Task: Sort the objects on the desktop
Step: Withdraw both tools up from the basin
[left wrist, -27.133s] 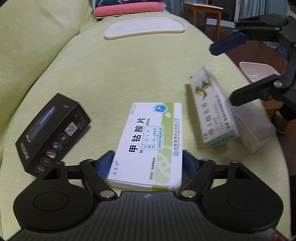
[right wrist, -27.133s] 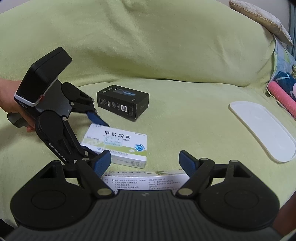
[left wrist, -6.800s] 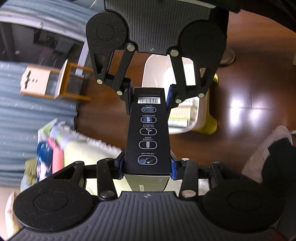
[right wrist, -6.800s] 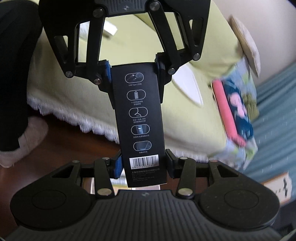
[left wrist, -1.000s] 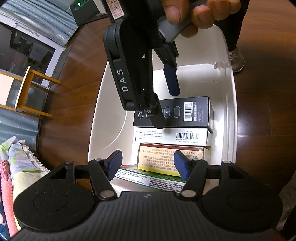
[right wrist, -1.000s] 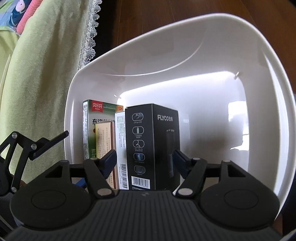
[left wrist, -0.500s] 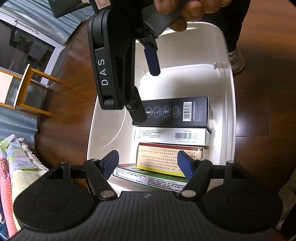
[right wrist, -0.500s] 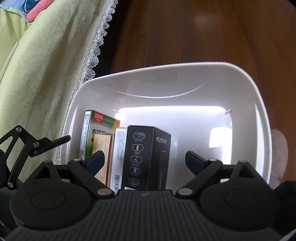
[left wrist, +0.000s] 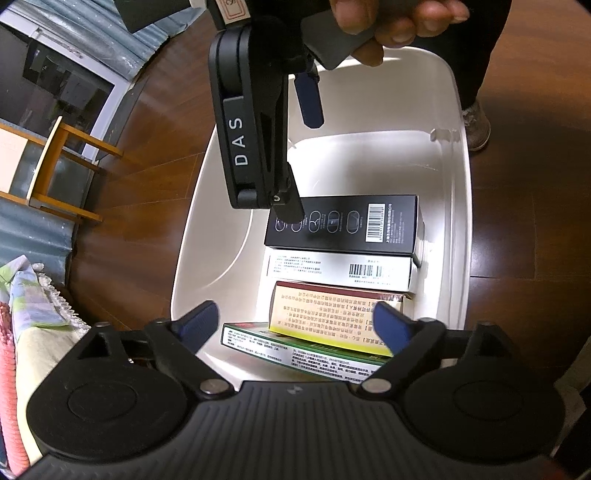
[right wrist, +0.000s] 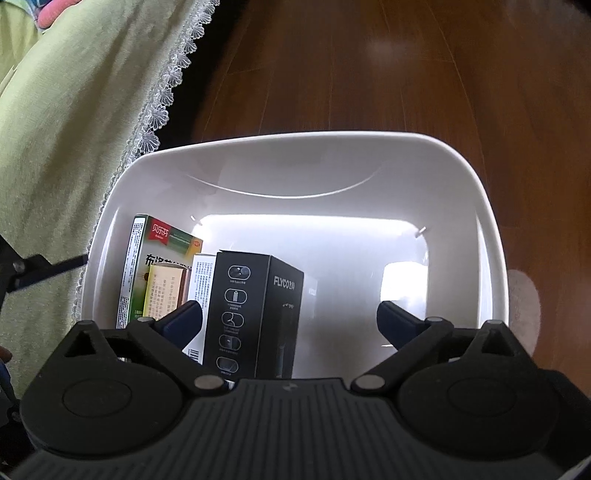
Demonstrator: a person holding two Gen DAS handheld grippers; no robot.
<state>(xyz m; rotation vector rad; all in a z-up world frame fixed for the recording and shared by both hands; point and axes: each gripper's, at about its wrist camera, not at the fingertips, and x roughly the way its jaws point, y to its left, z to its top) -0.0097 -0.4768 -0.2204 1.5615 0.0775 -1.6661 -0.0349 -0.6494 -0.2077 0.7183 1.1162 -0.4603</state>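
Observation:
A white plastic bin [left wrist: 461, 184] [right wrist: 487, 236] stands on the wooden floor. Inside it several boxes stand side by side: a black FLYCO box [left wrist: 343, 225] [right wrist: 255, 314], a white medicine box [left wrist: 340, 271] [right wrist: 201, 280], a yellow one [left wrist: 332, 314] [right wrist: 162, 291] and a green one [left wrist: 295, 350] [right wrist: 155, 243]. My left gripper [left wrist: 295, 325] is open above the near end of the bin, holding nothing. My right gripper [right wrist: 290, 317] is open above the black box, apart from it. In the left wrist view the right gripper [left wrist: 295, 158] hangs over the bin, held by a hand [left wrist: 391, 22].
A green cover with a lace hem [right wrist: 74, 129] drapes down to the left of the bin. Brown wooden floor [right wrist: 369, 74] surrounds the bin. A wooden stool [left wrist: 55, 166] stands further off. A foot in a shoe [left wrist: 476, 125] is beside the bin's far corner.
Half a second to a second ago my right gripper was low over the black box; it has risen away with its jaws spread wider. My left gripper has opened wider too. The boxes have not moved.

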